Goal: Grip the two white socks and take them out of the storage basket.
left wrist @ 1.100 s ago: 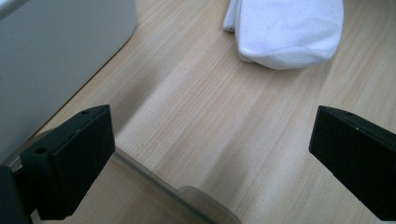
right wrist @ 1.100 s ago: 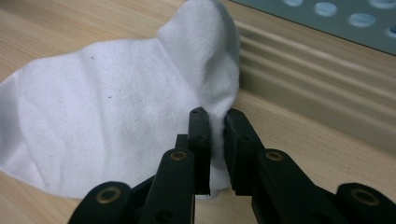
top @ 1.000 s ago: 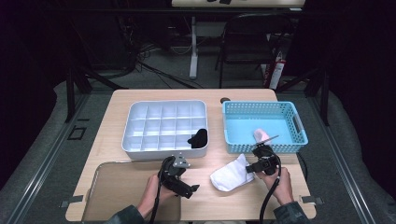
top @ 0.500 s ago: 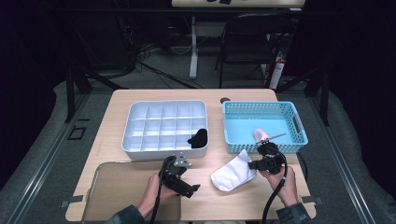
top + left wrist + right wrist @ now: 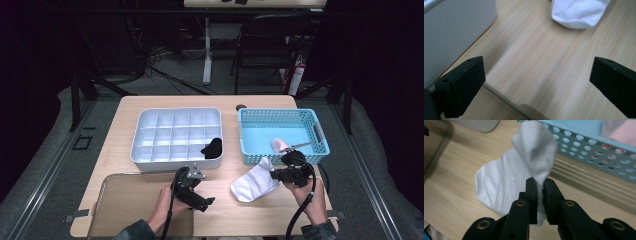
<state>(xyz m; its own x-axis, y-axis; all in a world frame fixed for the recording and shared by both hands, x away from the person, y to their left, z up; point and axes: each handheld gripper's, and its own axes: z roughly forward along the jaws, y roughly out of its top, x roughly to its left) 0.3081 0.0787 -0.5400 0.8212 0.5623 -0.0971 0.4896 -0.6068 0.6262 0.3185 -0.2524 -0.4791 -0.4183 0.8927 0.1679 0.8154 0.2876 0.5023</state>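
The right gripper [image 5: 537, 185] pinches a fold of the white sock [image 5: 254, 180], its jaws pressed on the cloth, probably to lift it from the worktop [image 5: 225, 212] beside the blue basket [image 5: 320, 142]. The left gripper [image 5: 537, 82] waits near the divided tray [image 5: 150, 160], jaws spread and empty. A pink item [image 5: 278, 145] in the basket is hard to identify.

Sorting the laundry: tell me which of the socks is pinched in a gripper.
The white cotton sock, on the wooden table, with its cuff in the shut right gripper. The black sock lies in the white tray, the pink one in the blue basket.
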